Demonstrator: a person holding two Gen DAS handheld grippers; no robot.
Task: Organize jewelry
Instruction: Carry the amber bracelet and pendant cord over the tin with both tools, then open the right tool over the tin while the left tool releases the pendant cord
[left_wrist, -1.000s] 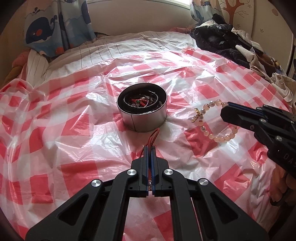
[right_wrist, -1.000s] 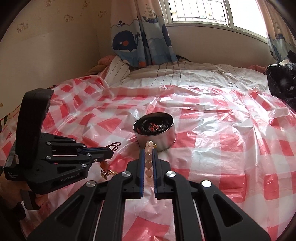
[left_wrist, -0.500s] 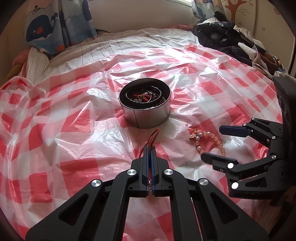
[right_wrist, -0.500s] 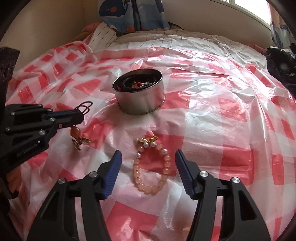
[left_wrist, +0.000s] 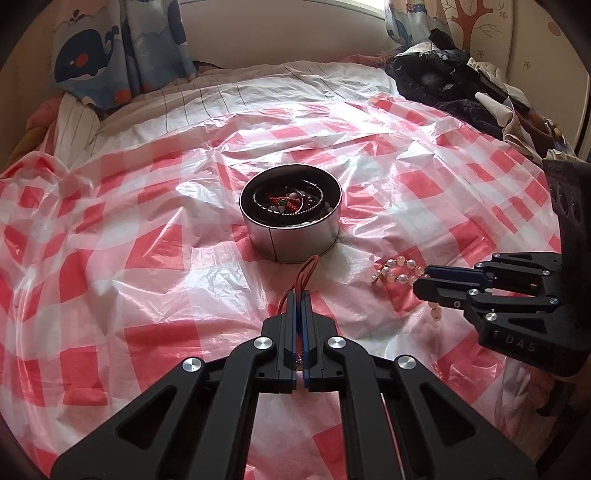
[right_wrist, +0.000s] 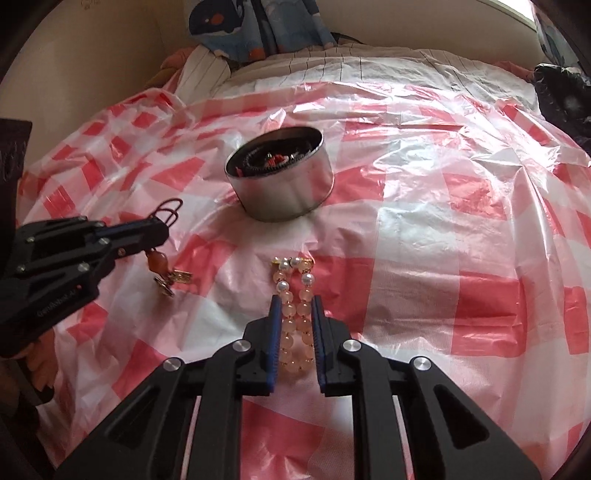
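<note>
Lowered right gripper (right_wrist: 295, 317) fingers closing around bead bracelet (right_wrist: 295, 314); left gripper (left_wrist: 298, 299) clamps red cord (left_wrist: 304, 273); tin (left_wrist: 295, 240) holds jewelry.

We are in a home bedroom: a bed (left_wrist: 258, 85) under a striped sheet and checked plastic cover (left_wrist: 129, 229), whale-print curtains (left_wrist: 92, 55) by the window, clothes (left_wrist: 461, 92) heaped alongside.

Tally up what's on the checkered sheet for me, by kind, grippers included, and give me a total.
Grippers: 2, the left gripper shut on the red cord charm, the right gripper closing around the peach bead bracelet.
Jewelry pieces outside the tin: 2, that charm and that bracelet.
Round metal tin of jewelry: 1.
Total: 5.
</note>
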